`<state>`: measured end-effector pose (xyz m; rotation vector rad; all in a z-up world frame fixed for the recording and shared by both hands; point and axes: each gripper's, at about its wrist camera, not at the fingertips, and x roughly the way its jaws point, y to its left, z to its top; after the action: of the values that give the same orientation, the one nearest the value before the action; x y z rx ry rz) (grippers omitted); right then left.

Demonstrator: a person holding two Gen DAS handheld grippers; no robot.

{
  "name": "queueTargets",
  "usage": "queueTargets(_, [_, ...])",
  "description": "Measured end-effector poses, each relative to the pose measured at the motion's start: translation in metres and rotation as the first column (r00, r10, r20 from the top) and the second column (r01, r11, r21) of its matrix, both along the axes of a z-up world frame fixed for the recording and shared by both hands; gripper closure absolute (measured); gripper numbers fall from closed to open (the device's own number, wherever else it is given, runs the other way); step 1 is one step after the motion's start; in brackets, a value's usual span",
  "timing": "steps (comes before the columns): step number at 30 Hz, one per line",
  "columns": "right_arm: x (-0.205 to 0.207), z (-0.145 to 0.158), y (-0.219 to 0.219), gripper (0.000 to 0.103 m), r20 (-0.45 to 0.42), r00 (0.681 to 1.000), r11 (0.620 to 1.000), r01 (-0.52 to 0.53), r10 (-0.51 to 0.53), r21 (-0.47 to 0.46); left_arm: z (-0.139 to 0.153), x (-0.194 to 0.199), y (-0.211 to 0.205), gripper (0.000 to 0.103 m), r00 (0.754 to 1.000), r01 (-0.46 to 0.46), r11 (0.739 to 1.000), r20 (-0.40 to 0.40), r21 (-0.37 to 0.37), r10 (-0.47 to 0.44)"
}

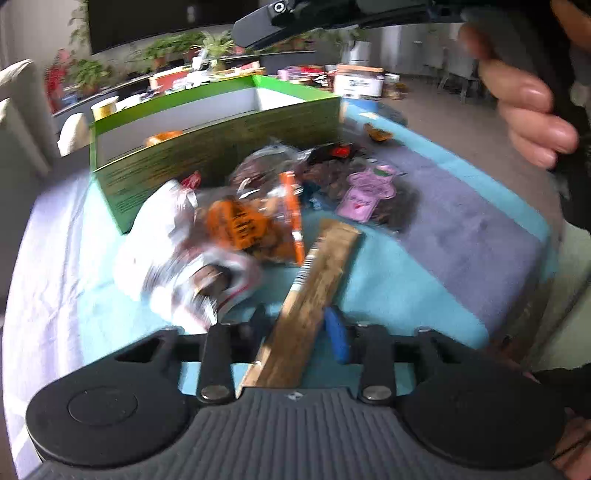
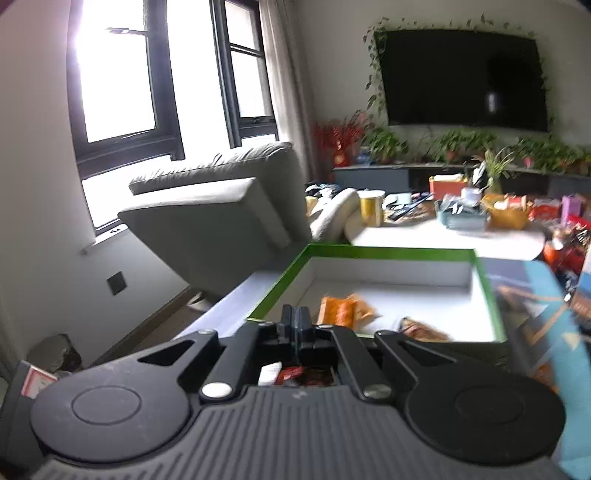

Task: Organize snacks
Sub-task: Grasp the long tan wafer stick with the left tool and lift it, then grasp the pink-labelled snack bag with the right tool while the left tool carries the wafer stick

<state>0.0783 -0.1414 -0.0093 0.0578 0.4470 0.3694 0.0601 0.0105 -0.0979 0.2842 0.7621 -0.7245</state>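
My left gripper [image 1: 295, 325] is shut on a long brown snack bar [image 1: 314, 291], held above the blue cloth. Ahead of it lies a heap of snacks: a white packet [image 1: 166, 236], an orange packet [image 1: 240, 225] and a pink packet [image 1: 365, 195]. Behind the heap stands a green box [image 1: 221, 155] with a white inside. My right gripper [image 2: 295, 317] is shut and empty, at the near rim of the green box [image 2: 369, 253]. An orange packet [image 2: 343, 310] and a brown snack [image 2: 424, 330] lie in the box.
The other gripper [image 1: 266, 22] and the hand holding it [image 1: 524, 103] hang at the top of the left wrist view. A grey sofa [image 2: 221, 214] stands left of the box. A cluttered white table [image 2: 443, 232] lies behind it, under a wall television [image 2: 461, 77].
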Motion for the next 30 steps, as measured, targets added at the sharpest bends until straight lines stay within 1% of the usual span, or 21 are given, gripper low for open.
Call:
queueTargets(1, [0.001,-0.001,-0.002,0.100,-0.006,1.000,1.000,0.001,-0.001,-0.012,0.000,0.000,0.000,0.078,1.000,0.008,1.000,-0.004,-0.004,-0.008])
queueTargets(3, [0.001,-0.009,-0.003,0.090,-0.023,1.000,1.000,-0.012,0.012,-0.023,0.001,-0.002,0.000,0.084,1.000,0.026,1.000,0.001,-0.006,-0.026])
queueTargets(5, [0.000,-0.020,-0.002,0.089,-0.054,0.997,0.998,-0.052,0.050,-0.035,0.002,-0.007,0.002,0.085,0.999,0.029,0.999,0.016,-0.021,-0.028])
queueTargets(8, [-0.003,-0.036,0.003,0.089,-0.093,0.992,0.995,-0.092,0.087,-0.048,0.013,-0.013,0.009,0.085,0.999,0.035,0.996,0.036,-0.084,-0.032])
queueTargets(9, [-0.004,-0.040,0.002,0.089,-0.097,0.993,0.995,-0.080,0.074,-0.054,0.019,-0.014,0.013,0.085,0.999,0.028,0.995,0.047,-0.095,-0.023])
queueTargets(11, [-0.003,-0.046,-0.007,0.089,-0.101,0.995,0.998,-0.023,0.016,-0.064,0.028,-0.015,0.017,0.085,0.998,0.008,0.994,0.069,-0.108,0.000])
queueTargets(14, [0.000,-0.054,-0.036,0.088,-0.139,0.987,0.996,0.073,-0.080,-0.059,0.043,-0.013,0.029,0.085,0.996,-0.016,0.988,0.088,-0.153,0.030])
queueTargets(15, [0.001,-0.058,-0.046,0.082,-0.156,0.981,0.992,0.102,-0.112,-0.071,0.049,-0.012,0.034,0.085,0.995,-0.029,0.983,0.091,-0.179,0.046])
queueTargets(16, [-0.001,-0.061,-0.054,0.073,-0.169,0.976,0.988,0.123,-0.137,-0.091,0.053,-0.010,0.037,0.085,0.994,-0.038,0.980,0.095,-0.194,0.058])
queueTargets(17, [-0.002,-0.065,-0.062,0.049,-0.180,0.970,0.982,0.145,-0.165,-0.119,0.057,-0.009,0.038,0.085,0.992,-0.047,0.978,0.104,-0.205,0.069])
queueTargets(18, [-0.006,-0.069,-0.068,0.041,-0.179,0.963,0.974,0.174,-0.199,-0.145,0.061,-0.009,0.038,0.085,0.990,-0.053,0.976,0.120,-0.209,0.080])
queueTargets(20, [-0.014,-0.075,-0.075,0.041,-0.168,0.961,0.967,0.194,-0.221,-0.165,0.064,-0.005,0.037,0.085,0.985,-0.069,0.976,0.141,-0.206,0.100])
queueTargets(23, [-0.018,-0.082,-0.070,0.041,-0.197,0.961,0.973,0.165,-0.196,-0.161,0.065,0.003,0.035,0.085,0.982,-0.102,0.972,0.133,-0.213,0.132])
queueTargets(26, [-0.017,-0.087,-0.064,0.041,-0.198,0.962,0.973,0.156,-0.188,-0.169,0.067,0.011,0.036,0.085,0.976,-0.142,0.964,0.129,-0.224,0.174])
queueTargets(30, [-0.019,-0.088,-0.062,0.041,-0.205,0.960,0.976,0.163,-0.190,-0.144,0.071,0.010,0.044,0.085,0.967,-0.182,0.957,0.136,-0.224,0.216])
